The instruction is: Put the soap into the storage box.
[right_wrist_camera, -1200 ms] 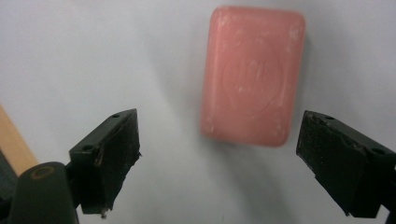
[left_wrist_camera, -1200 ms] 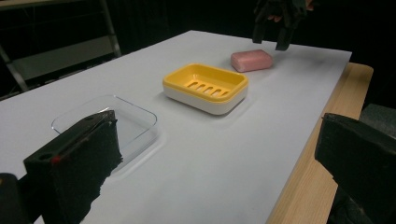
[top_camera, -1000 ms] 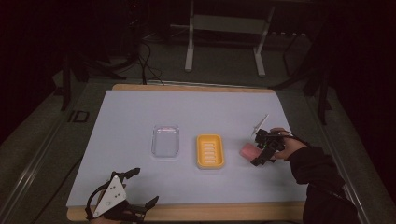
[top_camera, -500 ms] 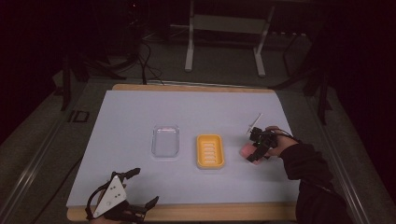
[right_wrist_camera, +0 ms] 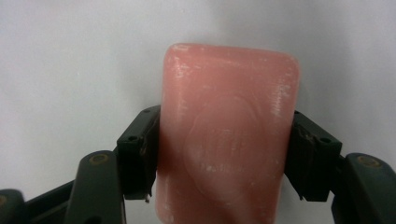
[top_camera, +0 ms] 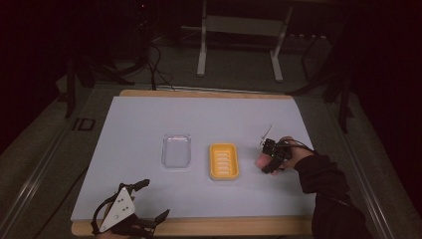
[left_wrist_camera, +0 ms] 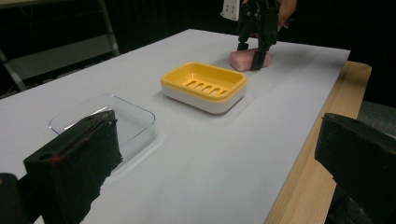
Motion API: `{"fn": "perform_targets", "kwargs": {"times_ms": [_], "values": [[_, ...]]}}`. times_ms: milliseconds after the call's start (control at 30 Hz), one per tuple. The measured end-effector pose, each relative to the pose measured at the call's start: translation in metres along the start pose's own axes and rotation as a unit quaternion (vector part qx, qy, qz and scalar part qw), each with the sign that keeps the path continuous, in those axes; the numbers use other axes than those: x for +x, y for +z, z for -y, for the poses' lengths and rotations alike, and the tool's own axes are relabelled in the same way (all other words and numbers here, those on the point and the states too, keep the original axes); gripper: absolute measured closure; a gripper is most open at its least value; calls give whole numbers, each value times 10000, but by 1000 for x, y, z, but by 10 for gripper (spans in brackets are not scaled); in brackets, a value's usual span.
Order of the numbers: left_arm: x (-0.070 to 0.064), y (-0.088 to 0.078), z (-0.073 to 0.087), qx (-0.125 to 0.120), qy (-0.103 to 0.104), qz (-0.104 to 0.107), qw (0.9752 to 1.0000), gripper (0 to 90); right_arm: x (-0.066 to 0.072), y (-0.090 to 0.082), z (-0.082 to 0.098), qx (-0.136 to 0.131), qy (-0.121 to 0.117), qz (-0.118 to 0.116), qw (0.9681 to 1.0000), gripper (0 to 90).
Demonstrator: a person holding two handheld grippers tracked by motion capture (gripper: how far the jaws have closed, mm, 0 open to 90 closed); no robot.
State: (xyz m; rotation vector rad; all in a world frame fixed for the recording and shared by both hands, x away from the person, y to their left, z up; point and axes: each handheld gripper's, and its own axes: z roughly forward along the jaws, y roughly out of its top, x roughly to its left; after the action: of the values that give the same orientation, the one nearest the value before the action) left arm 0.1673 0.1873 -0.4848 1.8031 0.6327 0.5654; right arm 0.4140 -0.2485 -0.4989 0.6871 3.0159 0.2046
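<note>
A pink soap bar [right_wrist_camera: 229,135] lies flat on the white table sheet, right of a yellow soap dish [top_camera: 224,162]. My right gripper [top_camera: 268,162] stands over it pointing down, and its two pads press the bar's long sides, so it is shut on the soap [left_wrist_camera: 240,60]. From the left gripper view, the right gripper [left_wrist_camera: 250,56] stands at the far end behind the dish [left_wrist_camera: 204,84]. My left gripper [top_camera: 154,199] rests open near the table's front left edge, its jaws wide apart with nothing between them [left_wrist_camera: 217,163].
A clear plastic tray [top_camera: 177,150] sits left of the yellow dish, close in front of the left jaw [left_wrist_camera: 102,116]. The wooden table edge [left_wrist_camera: 322,140] runs along the front. Dark stands and cables lie beyond the far edge.
My right gripper moved left and down over the pink soap and its jaws came in against the bar's sides. The left gripper stayed still.
</note>
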Motion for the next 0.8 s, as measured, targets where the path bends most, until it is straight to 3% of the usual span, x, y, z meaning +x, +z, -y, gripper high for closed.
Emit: {"fn": "perform_targets", "kwargs": {"times_ms": [167, 300, 433, 567, 600, 633, 667, 767, 800], "values": [[0, 0, 0, -2, -7, 4, 10000, 5, 1, 0, -2, 86, 133, 40, 9999, 367], [0, 0, 0, -9, -7, -7, 10000, 6, 2, -1, -4, 272, 495, 101, 9984, 369], [0, 0, 0, 0, -1, -12, 10000, 6, 1, -3, -5, 395, 1091, 401, 9924, 370], [0, 0, 0, -6, 1, -18, 10000, 6, 3, -5, -5, 379, 1689, 177, 9848, 369], [0, 0, 0, -6, 1, -18, 10000, 6, 3, -5, -5, 379, 1689, 177, 9848, 369], [0, 0, 0, -6, 1, -18, 10000, 6, 5, -5, -5, 373, 1872, 222, 9814, 369], [0, 0, 0, -9, 2, -21, 10000, 6, 9, -7, -6, 403, 2237, 432, 9729, 369], [0, 0, 0, -9, 9, -15, 10000, 6, 11, -6, -6, 544, 2653, 341, 9620, 370], [0, 0, 0, -12, 7, -12, 10000, 6, 12, -6, -6, 548, 2720, 304, 9603, 370]]}}
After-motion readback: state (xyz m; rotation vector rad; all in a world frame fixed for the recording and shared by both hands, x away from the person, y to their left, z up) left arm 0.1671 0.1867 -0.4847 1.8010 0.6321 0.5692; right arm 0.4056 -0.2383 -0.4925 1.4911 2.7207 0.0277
